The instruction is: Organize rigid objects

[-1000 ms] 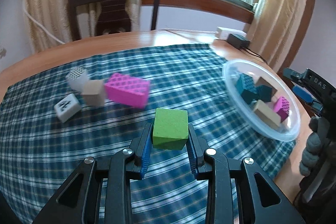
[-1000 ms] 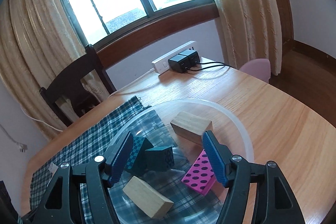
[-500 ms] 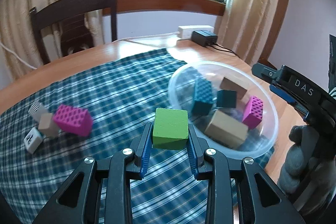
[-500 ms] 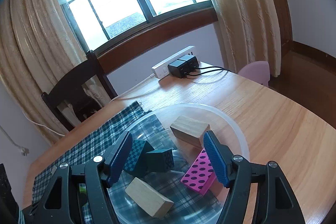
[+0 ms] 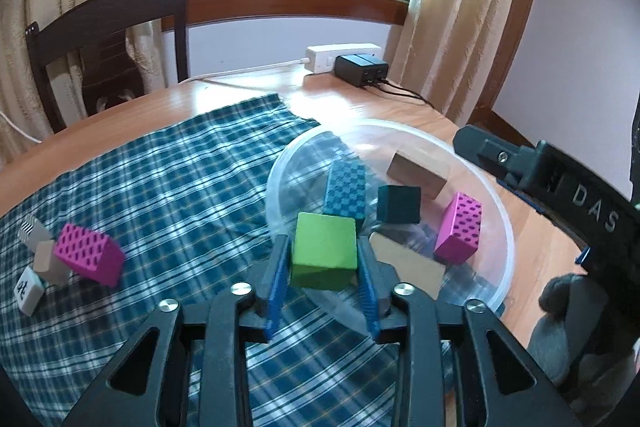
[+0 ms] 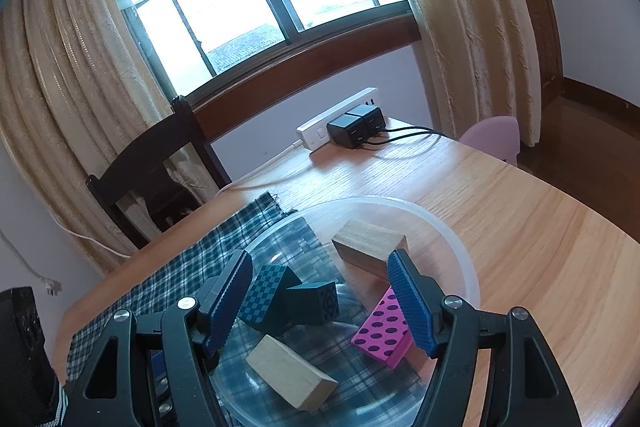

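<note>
Plaid cloth (image 5: 168,187): left tool (image 5: 323,277) clamps green block (image 5: 325,251) at bowl (image 5: 505,227) rim; right tool (image 6: 320,301) gapes, empty.

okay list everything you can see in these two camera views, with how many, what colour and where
green block: 1, green, held in left gripper over the bowl's near rim
clear bowl: 1, transparent, on table, partly on the cloth
blocks in bowl: 5; checkered teal, dark teal, pink dotted, two wooden
pink dotted block: 1, on cloth, far left
small tiles: about 3, white/grey, beside it
plaid cloth: 1, blue-white
power strip: 1, white, black adapters
chair: 1, dark wood
left gripper: black, blue pads
right gripper: open above bowl
</note>
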A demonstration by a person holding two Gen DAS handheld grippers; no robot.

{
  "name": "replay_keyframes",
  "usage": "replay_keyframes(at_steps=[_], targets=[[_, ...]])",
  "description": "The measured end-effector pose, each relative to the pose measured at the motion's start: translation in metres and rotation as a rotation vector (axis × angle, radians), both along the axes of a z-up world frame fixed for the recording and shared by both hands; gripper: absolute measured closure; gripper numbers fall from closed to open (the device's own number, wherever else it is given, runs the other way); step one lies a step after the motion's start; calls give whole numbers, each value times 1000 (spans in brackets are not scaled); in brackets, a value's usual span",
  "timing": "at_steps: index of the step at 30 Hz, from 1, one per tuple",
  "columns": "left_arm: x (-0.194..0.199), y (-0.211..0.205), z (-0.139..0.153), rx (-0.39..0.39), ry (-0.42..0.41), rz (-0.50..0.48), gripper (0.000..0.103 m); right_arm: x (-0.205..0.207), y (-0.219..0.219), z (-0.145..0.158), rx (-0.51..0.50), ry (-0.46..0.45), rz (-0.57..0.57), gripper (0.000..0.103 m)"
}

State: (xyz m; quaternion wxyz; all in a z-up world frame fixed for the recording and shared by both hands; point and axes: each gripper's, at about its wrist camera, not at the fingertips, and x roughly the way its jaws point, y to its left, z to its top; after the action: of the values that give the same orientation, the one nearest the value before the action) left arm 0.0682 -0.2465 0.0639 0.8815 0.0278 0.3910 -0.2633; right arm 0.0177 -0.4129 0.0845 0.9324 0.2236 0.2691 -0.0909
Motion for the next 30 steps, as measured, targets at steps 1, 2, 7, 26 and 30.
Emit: replay_keyframes(at_steps=[1, 2, 7, 26, 30], targets=[[0, 0, 0, -6, 3, -1, 43, 0, 0, 0, -1, 1, 1, 29], [0, 3, 1, -18, -4, 7, 38, 0, 1, 0, -2, 1, 1, 29], [-1, 18, 0, -27, -6, 39, 37, -1, 2, 0, -7, 1, 4, 29], [-6, 56, -13, -39, 44, 141, 36, -2, 3, 0, -19, 5, 1, 25], [-6, 62, -13, -45, 47, 155, 36, 0, 6, -1, -29, 10, 15, 25]])
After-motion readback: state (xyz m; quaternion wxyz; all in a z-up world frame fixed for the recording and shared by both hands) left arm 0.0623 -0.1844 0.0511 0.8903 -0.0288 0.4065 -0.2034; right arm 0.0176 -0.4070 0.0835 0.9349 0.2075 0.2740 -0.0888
